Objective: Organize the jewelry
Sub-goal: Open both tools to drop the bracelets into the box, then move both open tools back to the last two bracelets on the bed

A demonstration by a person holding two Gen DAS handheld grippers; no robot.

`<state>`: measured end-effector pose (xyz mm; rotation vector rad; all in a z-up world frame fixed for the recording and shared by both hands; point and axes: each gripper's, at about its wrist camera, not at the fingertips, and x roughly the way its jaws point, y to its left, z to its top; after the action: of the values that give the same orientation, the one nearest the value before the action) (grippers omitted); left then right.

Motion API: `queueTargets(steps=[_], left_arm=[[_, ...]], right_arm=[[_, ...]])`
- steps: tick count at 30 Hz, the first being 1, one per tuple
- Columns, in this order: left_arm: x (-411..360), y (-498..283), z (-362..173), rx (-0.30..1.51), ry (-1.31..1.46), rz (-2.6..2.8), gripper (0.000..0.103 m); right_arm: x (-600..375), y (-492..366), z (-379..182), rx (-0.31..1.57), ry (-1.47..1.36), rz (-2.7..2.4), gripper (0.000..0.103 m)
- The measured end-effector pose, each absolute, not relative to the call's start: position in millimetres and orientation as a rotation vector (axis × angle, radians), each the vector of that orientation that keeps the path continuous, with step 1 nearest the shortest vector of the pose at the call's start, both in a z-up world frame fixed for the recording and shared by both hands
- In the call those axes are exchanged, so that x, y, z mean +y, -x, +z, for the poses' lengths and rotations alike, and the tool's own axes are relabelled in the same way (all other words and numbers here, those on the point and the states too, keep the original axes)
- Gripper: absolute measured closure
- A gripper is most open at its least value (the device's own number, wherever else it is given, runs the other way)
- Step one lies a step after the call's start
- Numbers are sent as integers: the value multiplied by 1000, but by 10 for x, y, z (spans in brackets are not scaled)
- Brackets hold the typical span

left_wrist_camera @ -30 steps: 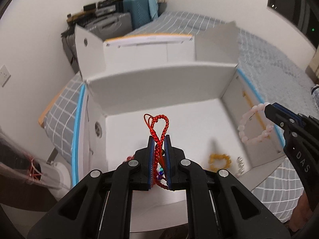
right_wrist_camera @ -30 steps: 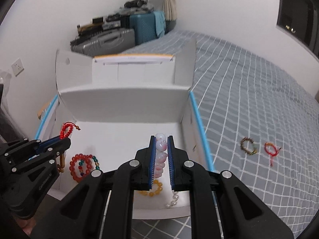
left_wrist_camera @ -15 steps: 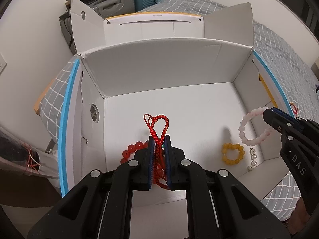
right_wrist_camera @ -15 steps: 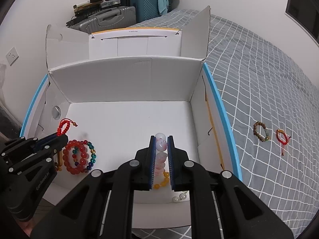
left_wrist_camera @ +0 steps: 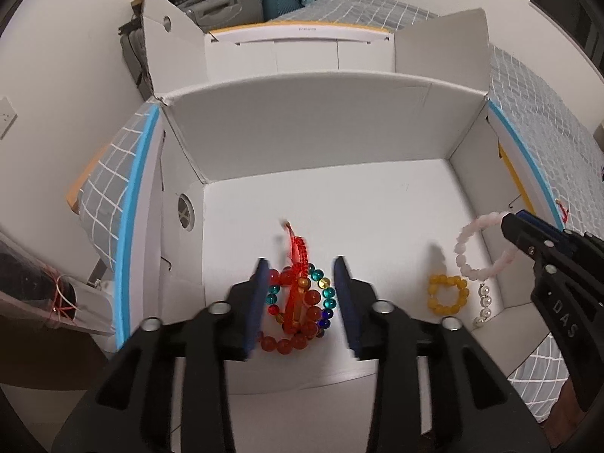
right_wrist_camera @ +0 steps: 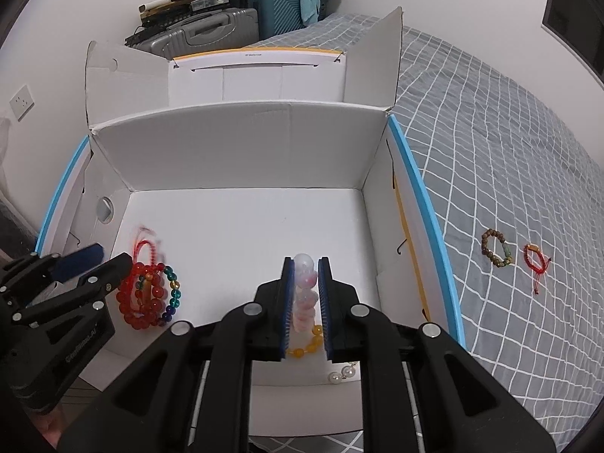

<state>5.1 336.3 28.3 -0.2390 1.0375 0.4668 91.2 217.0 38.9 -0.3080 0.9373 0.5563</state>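
1. Left gripper (left_wrist_camera: 301, 294): jaws opening, pads well apart, angled steeply down into white cardboard box (left_wrist_camera: 302, 143). Red cord bracelet (left_wrist_camera: 296, 260) between the pads but touched by neither, blurred, lying across the bead pile below.
2. Under that gap: red bead bracelet (left_wrist_camera: 287, 341) and multicolour bead bracelet (left_wrist_camera: 327, 294) overlapping on the box floor, near the left wall.
3. Right gripper (right_wrist_camera: 305, 298): jaws opening, narrow gap. Pink bead bracelet (right_wrist_camera: 304, 283) between the blue pads, beads filling the gap; contact looks kept, release not seen. Also pointing steeply down over the box's right front area.
4. In the left view, pink loop hanging from the right gripper's tips, off the floor, just beside the right wall.
5. Below the right gripper: yellow bead bracelet (left_wrist_camera: 447, 294) flat on the floor; pearl string (left_wrist_camera: 483, 305) just beside it, near the front right corner.
6. Box sitting on grey checked bedspread (right_wrist_camera: 509, 143), flaps standing up at the back.
7. Outside the box on the bedspread, right side: brown bead bracelet (right_wrist_camera: 496, 253) and red string bracelet (right_wrist_camera: 536, 262), close together, well apart from the box.
8. Background: suitcases (right_wrist_camera: 241, 19) stacked against the wall.
9. Hands themselves mostly out of frame.
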Motion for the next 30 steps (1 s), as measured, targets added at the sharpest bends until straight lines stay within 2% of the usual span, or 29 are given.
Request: queueTargets(steps=[1,3,5,7,8,10,15,30], left_arm=[[3363,-41,302,1034,236,470,59],[3371,-27,330,1026,233,481,52],[3382,-4,373,1013,237,491,39],[3372,24,430,995,231,502,33],[3367,33,454,987,230,506,24],[3330,58,525,957,228,513,17],[3161,7,679,910,210,505,6],[1844,-811,917,828,147,287,6]], right_arm=[[2162,-910,396,935,305,557,78],[2149,-892,420,929,298,562,71],[2120,-868,458,918,294,564,62],[2069,-848,509,901,284,558,48],[2020,-841,554,888,275,555,45],[1933,-841,633,873,261,550,33],[1590,-887,843,817,237,498,15],[163,-1492,1079,768,156,306,10]])
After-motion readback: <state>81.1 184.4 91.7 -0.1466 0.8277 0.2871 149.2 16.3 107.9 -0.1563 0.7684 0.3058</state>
